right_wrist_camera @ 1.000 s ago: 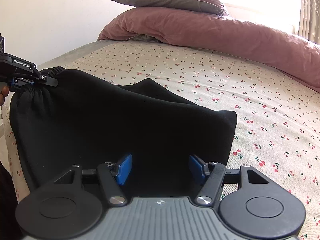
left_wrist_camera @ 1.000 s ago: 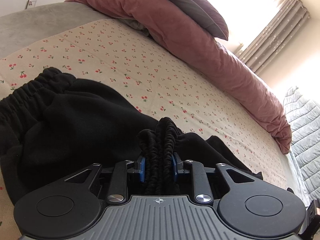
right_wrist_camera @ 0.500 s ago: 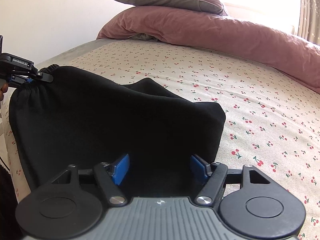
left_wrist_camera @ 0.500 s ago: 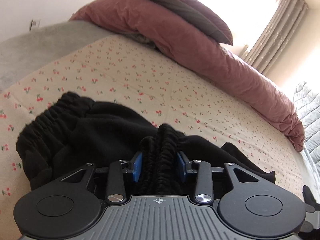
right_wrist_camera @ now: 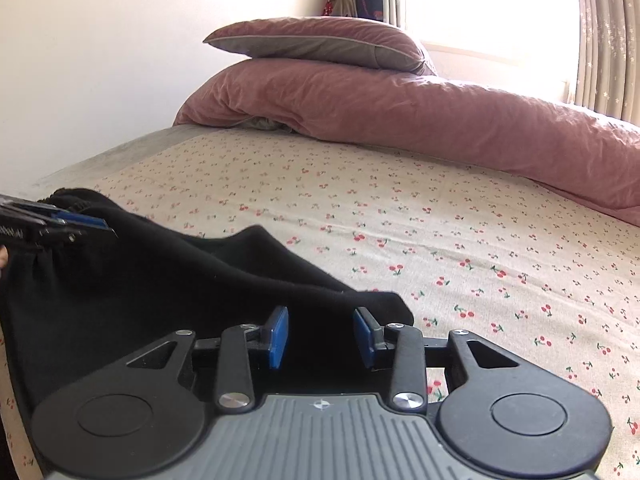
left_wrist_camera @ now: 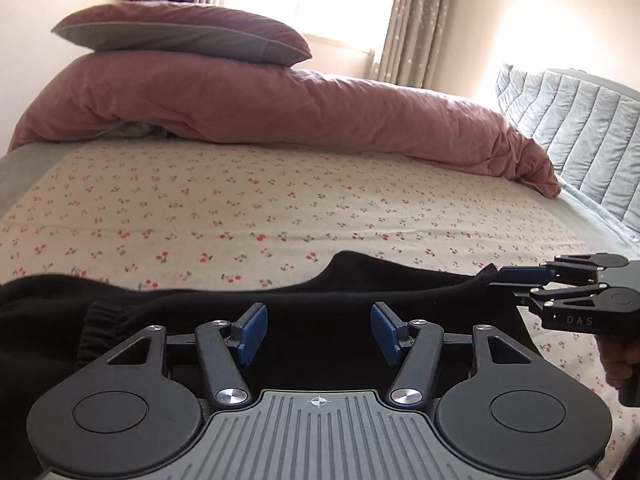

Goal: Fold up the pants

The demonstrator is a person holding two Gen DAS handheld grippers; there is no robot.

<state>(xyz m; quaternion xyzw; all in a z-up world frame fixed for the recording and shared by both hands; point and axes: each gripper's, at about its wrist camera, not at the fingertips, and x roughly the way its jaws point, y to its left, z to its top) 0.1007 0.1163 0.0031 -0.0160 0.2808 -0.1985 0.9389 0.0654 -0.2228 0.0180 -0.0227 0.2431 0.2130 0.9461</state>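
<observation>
Black pants (left_wrist_camera: 360,300) lie folded on the cherry-print sheet (left_wrist_camera: 280,208). Their elastic waistband (right_wrist_camera: 68,196) is at the left end. My left gripper (left_wrist_camera: 318,332) hovers over the cloth. Its jaws are opening and nothing is between the blue pads (left_wrist_camera: 250,334). It also shows at the left edge of the right wrist view as the left gripper (right_wrist_camera: 108,234), just beside the waistband. My right gripper (right_wrist_camera: 320,338) straddles the pants' right corner (right_wrist_camera: 384,304), jaws closing, cloth lying between pads that stand apart. In the left wrist view the right gripper (left_wrist_camera: 496,280) sits at that same corner.
A pink duvet (left_wrist_camera: 320,120) with a pillow (left_wrist_camera: 180,32) on top runs along the far side of the bed. A grey quilted headboard (left_wrist_camera: 580,132) stands at the right. Curtains and a bright window are behind. A hand (left_wrist_camera: 616,364) grips the right tool.
My left gripper let go of the bunched waistband, opened, rolled level and swung across the pants. My right gripper's jaws narrowed around the pants' corner, which has drawn in towards them.
</observation>
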